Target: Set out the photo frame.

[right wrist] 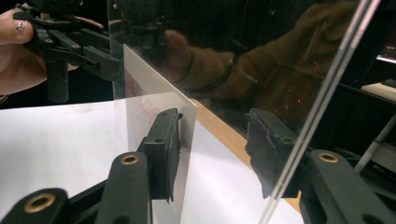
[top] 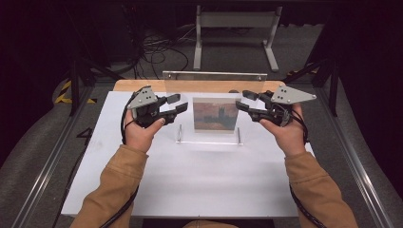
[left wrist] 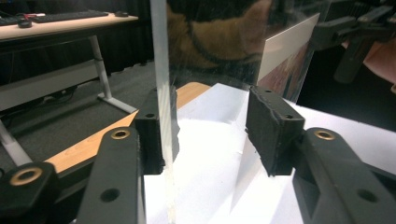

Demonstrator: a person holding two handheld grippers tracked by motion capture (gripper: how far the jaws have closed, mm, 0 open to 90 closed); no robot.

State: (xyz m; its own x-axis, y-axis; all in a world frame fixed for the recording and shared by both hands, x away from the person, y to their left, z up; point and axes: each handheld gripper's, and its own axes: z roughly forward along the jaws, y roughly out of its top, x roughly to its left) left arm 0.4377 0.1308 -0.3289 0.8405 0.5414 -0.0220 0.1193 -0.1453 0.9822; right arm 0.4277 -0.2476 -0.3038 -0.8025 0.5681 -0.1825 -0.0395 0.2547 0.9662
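A clear acrylic stand (top: 214, 76) rests upright on the white table (top: 190, 175), with a dusky painted picture (top: 215, 115) in it. My left gripper (top: 178, 103) is at the stand's left edge and my right gripper (top: 243, 99) at its right edge. In the left gripper view the pane's edge (left wrist: 161, 70) runs between the jaws of the left gripper (left wrist: 212, 130), close to the left pad (left wrist: 156, 130) and well apart from the other. In the right gripper view the right gripper (right wrist: 217, 149) straddles the pane's edge (right wrist: 322, 93) and the picture (right wrist: 154, 93), jaws wide, neither pad pressing.
A wooden strip (top: 142, 85) lines the table's far edge. A white metal table base (top: 235, 28) and cables (top: 157, 47) lie on the floor behind. Metal rails (top: 52, 156) run along both sides. A desk with a keyboard (left wrist: 70, 16) is off to the side.
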